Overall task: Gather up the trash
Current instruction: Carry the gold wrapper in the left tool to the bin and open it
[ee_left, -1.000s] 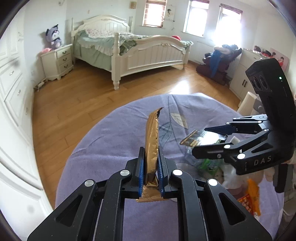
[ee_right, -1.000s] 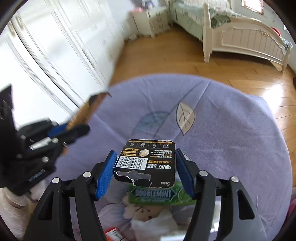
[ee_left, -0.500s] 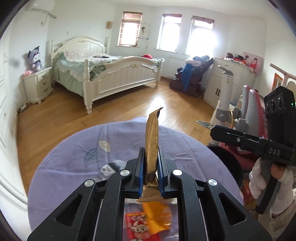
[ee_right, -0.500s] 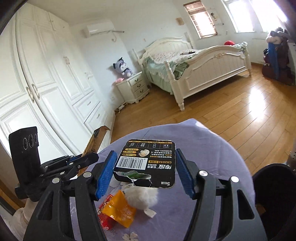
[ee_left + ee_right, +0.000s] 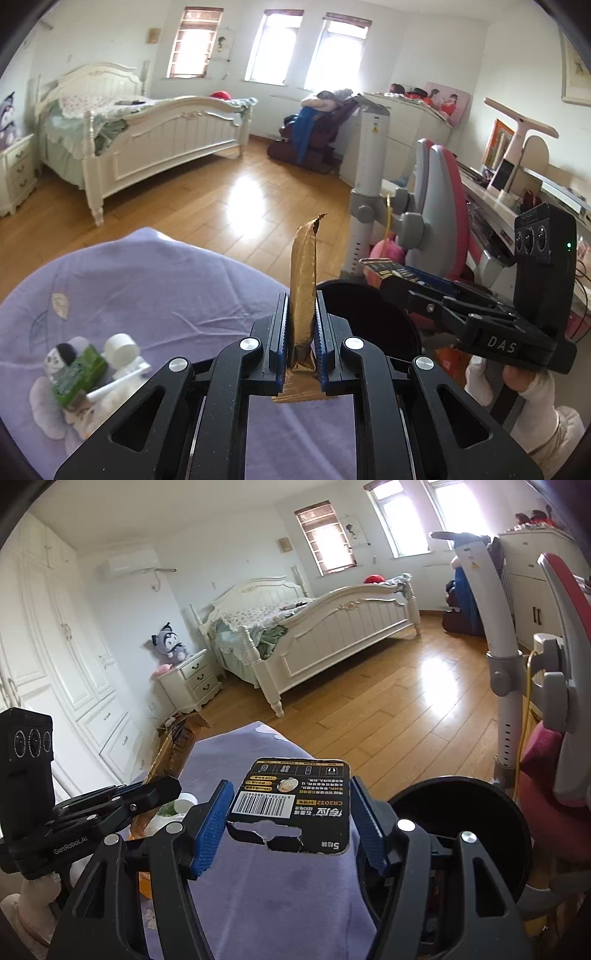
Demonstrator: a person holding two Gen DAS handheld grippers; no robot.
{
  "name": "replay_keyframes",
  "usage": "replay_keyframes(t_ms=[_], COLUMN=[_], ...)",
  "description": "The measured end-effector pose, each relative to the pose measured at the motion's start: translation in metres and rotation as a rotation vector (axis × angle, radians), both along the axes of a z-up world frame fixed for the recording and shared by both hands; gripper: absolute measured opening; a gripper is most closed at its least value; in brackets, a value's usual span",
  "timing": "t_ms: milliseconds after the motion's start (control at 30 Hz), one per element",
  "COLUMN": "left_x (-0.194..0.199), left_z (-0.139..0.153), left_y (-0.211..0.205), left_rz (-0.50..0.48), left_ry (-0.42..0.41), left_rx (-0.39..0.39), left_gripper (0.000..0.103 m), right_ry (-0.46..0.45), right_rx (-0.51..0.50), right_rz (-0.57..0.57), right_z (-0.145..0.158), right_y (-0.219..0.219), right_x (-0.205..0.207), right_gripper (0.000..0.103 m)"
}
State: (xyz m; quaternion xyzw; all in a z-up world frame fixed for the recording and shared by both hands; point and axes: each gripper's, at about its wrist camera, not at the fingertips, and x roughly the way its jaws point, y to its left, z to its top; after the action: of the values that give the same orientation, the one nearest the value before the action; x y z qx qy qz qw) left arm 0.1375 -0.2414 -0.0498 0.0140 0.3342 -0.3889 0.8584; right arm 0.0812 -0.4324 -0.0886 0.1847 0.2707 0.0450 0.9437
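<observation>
My left gripper [image 5: 301, 334] is shut on a gold wrapper [image 5: 304, 280] that stands upright between its pads. My right gripper [image 5: 290, 821] is shut on a black battery card [image 5: 293, 805] with a barcode. A round black bin [image 5: 364, 317] stands just past the purple table's right edge; in the right wrist view the bin [image 5: 476, 823] is right of my fingers. In the left wrist view the right gripper [image 5: 406, 288] holds the card over the bin's far rim. More trash, a green packet [image 5: 79, 373] and a white cap [image 5: 120, 349], lies on the table at left.
The round table has a purple cloth [image 5: 166, 288]. A grey and pink chair [image 5: 428, 206] and a desk [image 5: 495, 206] stand behind the bin. A white bed [image 5: 147, 136] and wood floor [image 5: 207, 199] lie beyond. White wardrobes [image 5: 48, 664] are at left.
Both grippers have swung right from the trash pile toward the black bin, each still holding its item. The bin has come close in both views.
</observation>
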Motion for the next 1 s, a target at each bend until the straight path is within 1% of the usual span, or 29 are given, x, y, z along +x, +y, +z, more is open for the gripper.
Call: replay_keyframes(t_ms=[167, 300, 400, 567, 800, 1000], left_x=[0.008, 0.017, 0.022, 0.02, 0.016, 0.018], left_z=[-0.015, -0.026, -0.036, -0.054, -0.071, -0.077], left_y=[-0.046, -0.079, -0.102, -0.133, -0.158, -0.172], left_rz=[-0.07, -0.115, -0.141, -0.176, -0.204, -0.211], left_ry=[0.049, 0.078, 0.104, 0.134, 0.148, 0.155], left_rx=[-0.013, 0.001, 0.012, 0.032, 0.068, 0.086], left_gripper=[0.014, 0.014, 0.014, 0.014, 0.014, 0.014], right_ry=[0.035, 0.069, 0.094, 0.134, 0.172, 0.192], right_rx=[0.014, 0.004, 0.015, 0.024, 0.044, 0.059], right_rz=[-0.066, -0.097, -0.122, -0.147, -0.171, -0.186], right_z=[-0.017, -0.028, -0.04, -0.057, -0.074, -0.082], right_y=[-0.028, -0.044, -0.057, -0.074, -0.091, -0.1], right_x=[-0.007, -0.01, -0.013, -0.014, -0.015, -0.018], right_gripper=[0.062, 0.062, 0.062, 0.063, 0.063, 0.063])
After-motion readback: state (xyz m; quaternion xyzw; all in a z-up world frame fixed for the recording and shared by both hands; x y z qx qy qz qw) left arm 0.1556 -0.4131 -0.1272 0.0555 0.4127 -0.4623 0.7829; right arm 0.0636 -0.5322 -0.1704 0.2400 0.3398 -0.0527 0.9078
